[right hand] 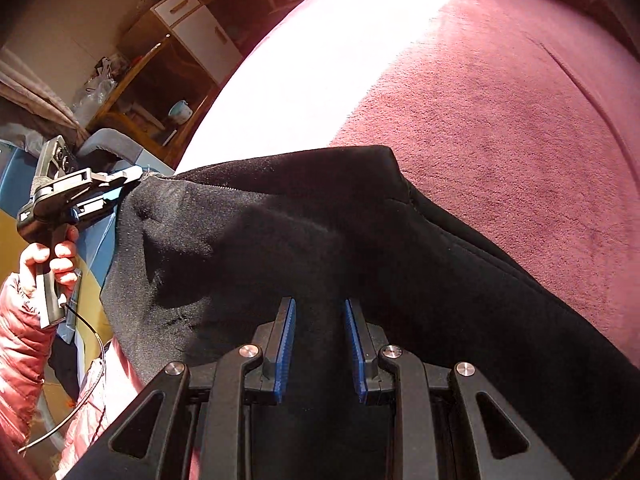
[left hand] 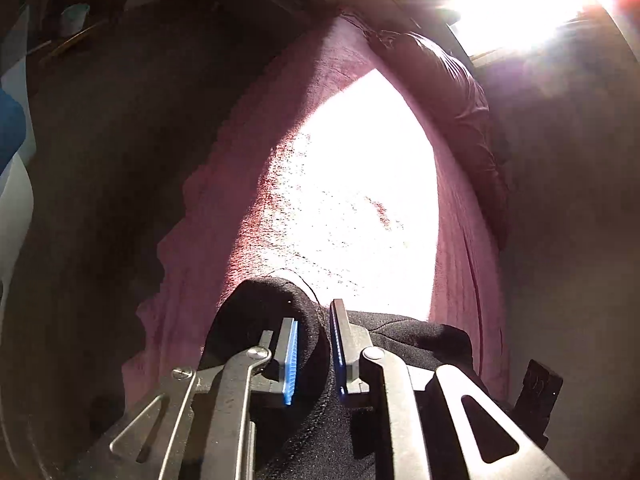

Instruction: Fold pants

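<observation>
The black, thick, fleece-like pants [right hand: 320, 232] are seen spread across the lower centre of the right wrist view, lying partly on the dark red plush bed cover [right hand: 520, 120] and partly lifted towards the left edge of the frame. The left gripper [right hand: 132, 182], at middle left in that view and held by a hand [right hand: 52, 256], is pinched on a corner of the cloth; in its own view a black fold is seen between its blue pads. The right gripper [right hand: 320, 332] is closed on a ridge of the same cloth at lower centre. The fabric is judged soft, limp and fairly heavy, not slippery, so sagging between the two holds is to be expected. Edges and corners, such as waistband or hem, are judged the best places to be gripped.
</observation>
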A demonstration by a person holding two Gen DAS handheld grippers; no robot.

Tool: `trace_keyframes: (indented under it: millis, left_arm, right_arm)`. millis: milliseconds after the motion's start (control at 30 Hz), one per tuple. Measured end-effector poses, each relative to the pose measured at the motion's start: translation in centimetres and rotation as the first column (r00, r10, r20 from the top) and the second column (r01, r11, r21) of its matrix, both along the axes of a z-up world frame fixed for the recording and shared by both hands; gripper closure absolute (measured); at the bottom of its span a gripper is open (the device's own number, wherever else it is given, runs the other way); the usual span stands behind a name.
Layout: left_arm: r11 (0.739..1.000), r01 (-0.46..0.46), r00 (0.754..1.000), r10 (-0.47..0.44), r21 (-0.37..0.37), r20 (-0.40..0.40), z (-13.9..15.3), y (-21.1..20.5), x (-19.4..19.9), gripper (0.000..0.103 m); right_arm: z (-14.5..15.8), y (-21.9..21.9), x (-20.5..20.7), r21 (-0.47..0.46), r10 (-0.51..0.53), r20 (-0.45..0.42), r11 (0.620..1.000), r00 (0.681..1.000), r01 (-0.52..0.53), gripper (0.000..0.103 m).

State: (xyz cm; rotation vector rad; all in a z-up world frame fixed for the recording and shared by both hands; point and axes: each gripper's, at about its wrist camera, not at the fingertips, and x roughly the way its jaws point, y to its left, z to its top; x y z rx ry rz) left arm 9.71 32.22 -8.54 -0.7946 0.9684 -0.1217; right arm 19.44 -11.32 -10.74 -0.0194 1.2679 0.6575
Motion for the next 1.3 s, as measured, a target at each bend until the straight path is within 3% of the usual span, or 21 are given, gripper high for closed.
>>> trace_keyframes:
  millis: [100, 200, 233, 267, 333, 467, 533, 633, 700, 767, 867, 933, 1100, 1300]
  left_arm:
    - [0.994, -0.066, 0.995, 0.058, 0.089, 0.083, 1.4, 0.1, -1.5, 0.098]
    - [0.968, -0.093, 0.995, 0.099, 0.233, -0.016, 0.0, 0.7, -0.6, 0.102]
    - [0.939, -0.086, 0.991, 0.113, 0.333, -0.065, -0.5, 0.4, -0.3, 0.103]
    - [0.922, -0.075, 0.987, 0.123, 0.380, -0.104, -1.2, 0.4, 0.1, 0.103]
    - [0.926, -0.089, 0.979, 0.149, 0.366, -0.139, -2.0, 0.9, -0.2, 0.102]
    - [0.936, -0.185, 0.973, 0.218, 0.298, -0.081, 0.6, 2.3, -3.3, 0.086]
    - [0.945, -0.191, 0.976, 0.211, 0.267, -0.048, 2.4, 2.3, -5.3, 0.084]
    - [0.958, -0.140, 0.990, 0.142, 0.248, 0.011, 4.5, 1.0, -8.6, 0.083]
    - [0.964, -0.095, 0.995, 0.092, 0.250, 0.024, 5.0, -0.3, -10.4, 0.083]
    - [0.968, -0.043, 0.999, 0.041, 0.248, 0.014, 4.4, -2.0, -11.3, 0.083]
    - [0.969, 0.034, 0.999, -0.034, 0.243, -0.006, 2.9, -4.4, -12.1, 0.083]
    - [0.952, 0.081, 0.996, -0.068, 0.296, -0.056, 1.6, -6.2, -12.1, 0.083]
    - [0.912, 0.093, 0.987, -0.031, 0.400, -0.159, -2.2, -7.4, -10.3, 0.083]
    - [0.895, 0.073, 0.987, 0.000, 0.441, -0.163, -1.5, -8.0, -10.3, 0.083]
  right_arm:
    - [-0.8, -0.5, 0.2, 0.018, -0.026, 0.000, 1.000, 1.000, 0.026, 0.078]
    - [-1.6, -0.8, 0.3, 0.043, -0.052, 0.002, 0.998, 0.999, 0.052, 0.078]
    - [-1.6, -0.8, 0.3, 0.047, -0.055, 0.006, 0.997, 0.998, 0.054, 0.078]
    - [-1.7, -0.9, 0.3, 0.053, -0.060, 0.007, 0.997, 0.998, 0.060, 0.078]
    - [-1.7, -1.1, 0.3, 0.064, -0.068, 0.007, 0.996, 0.998, 0.068, 0.078]
    - [-1.8, -1.2, 0.5, 0.074, -0.079, -0.003, 0.994, 0.997, 0.079, 0.078]
    - [-1.6, -1.4, 0.4, 0.081, -0.094, -0.010, 0.992, 0.996, 0.094, 0.078]
    - [-0.8, -1.8, 0.2, 0.086, -0.127, -0.002, 0.988, 0.992, 0.127, 0.077]
    - [0.1, -2.0, -0.5, 0.073, -0.143, 0.032, 0.987, 0.989, 0.141, 0.068]
    - [1.2, -2.3, -1.5, 0.067, -0.145, 0.069, 0.988, 0.987, 0.140, 0.057]
    - [2.5, -3.7, -3.5, 0.083, -0.134, 0.095, 0.989, 0.987, 0.126, 0.056]
    - [2.5, -4.8, -4.8, 0.082, -0.145, 0.092, 0.987, 0.985, 0.137, 0.056]
    - [1.7, -9.5, -7.6, 0.067, -0.248, 0.066, 0.967, 0.966, 0.244, 0.055]
    - [2.1, -20.0, -11.0, 0.143, -0.464, 0.013, 0.878, 0.886, 0.457, 0.055]
